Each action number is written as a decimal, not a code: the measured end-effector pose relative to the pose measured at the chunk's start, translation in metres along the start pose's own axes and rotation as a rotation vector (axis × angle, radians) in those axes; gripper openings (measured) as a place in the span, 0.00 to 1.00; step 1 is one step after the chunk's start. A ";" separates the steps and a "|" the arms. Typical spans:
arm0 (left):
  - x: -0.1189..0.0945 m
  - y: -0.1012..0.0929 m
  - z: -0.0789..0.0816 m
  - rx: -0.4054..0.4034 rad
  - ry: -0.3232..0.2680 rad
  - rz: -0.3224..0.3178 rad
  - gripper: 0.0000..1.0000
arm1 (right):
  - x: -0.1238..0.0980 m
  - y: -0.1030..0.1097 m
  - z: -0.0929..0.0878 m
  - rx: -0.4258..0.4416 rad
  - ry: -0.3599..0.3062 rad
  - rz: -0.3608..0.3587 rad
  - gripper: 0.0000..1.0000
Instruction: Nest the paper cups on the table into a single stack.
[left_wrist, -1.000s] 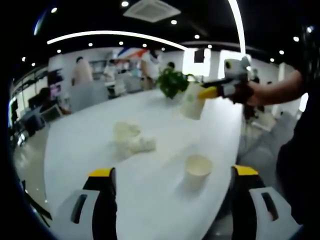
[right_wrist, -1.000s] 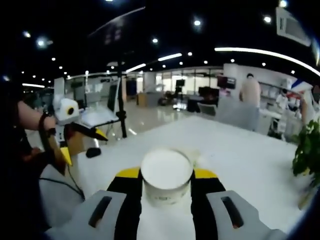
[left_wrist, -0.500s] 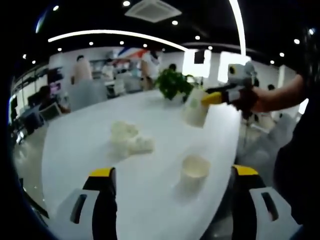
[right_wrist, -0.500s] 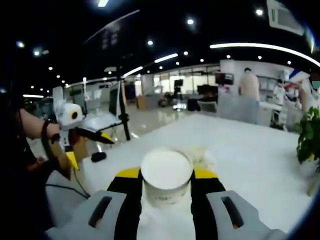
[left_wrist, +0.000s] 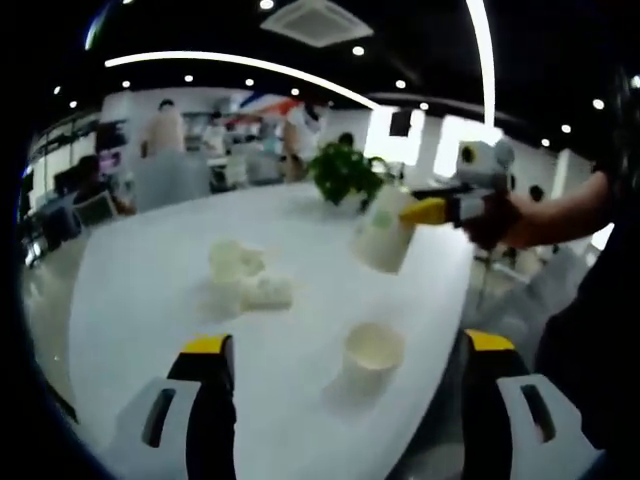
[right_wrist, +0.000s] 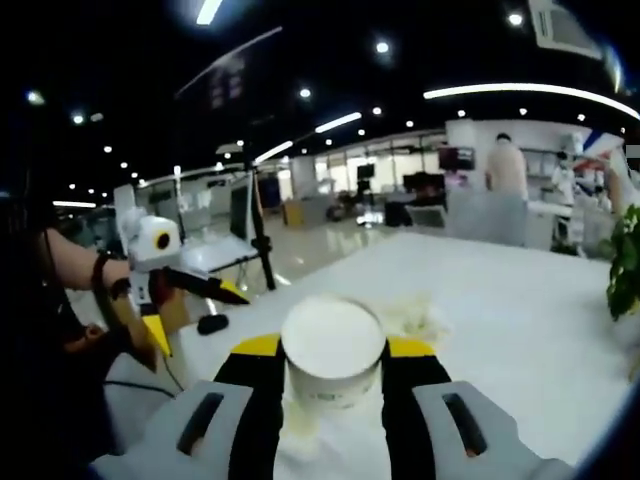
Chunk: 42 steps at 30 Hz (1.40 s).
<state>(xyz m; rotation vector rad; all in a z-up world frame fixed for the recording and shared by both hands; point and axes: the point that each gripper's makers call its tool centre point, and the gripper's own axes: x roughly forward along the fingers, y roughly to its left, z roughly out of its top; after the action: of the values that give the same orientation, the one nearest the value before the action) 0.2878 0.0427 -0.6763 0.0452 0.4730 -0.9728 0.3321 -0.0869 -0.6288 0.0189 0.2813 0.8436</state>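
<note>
The right tongs (right_wrist: 332, 372) hold one cup (right_wrist: 333, 350); the left tongs (left_wrist: 340, 375) are wide open.
The cup is lifted to drop into the standing cup (left_wrist: 372, 352) at 12 o'clock on the table (left_wrist: 150, 290).

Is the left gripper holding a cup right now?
No. The left gripper is open and the upright paper cup stands free on the table between its jaws.

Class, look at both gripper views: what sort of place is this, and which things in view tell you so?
Probably a large open-plan office or showroom. Clues: a long white table with a potted plant, recessed ceiling lights and a ceiling air-conditioning unit, and desks with monitors across a glossy floor.
</note>
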 end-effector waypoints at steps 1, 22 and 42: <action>0.001 -0.001 -0.001 -0.001 0.004 -0.005 0.93 | 0.001 0.001 0.001 0.002 -0.005 0.004 0.34; 0.023 -0.036 0.013 0.005 0.001 -0.112 0.88 | 0.012 0.025 0.008 0.063 -0.046 0.092 0.34; 0.038 -0.062 0.023 -0.021 -0.024 -0.204 0.85 | 0.017 0.052 0.012 0.084 -0.055 0.190 0.34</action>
<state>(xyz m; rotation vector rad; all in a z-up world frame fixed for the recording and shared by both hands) 0.2645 -0.0277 -0.6599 -0.0339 0.4716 -1.1665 0.3081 -0.0383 -0.6148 0.1494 0.2656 1.0175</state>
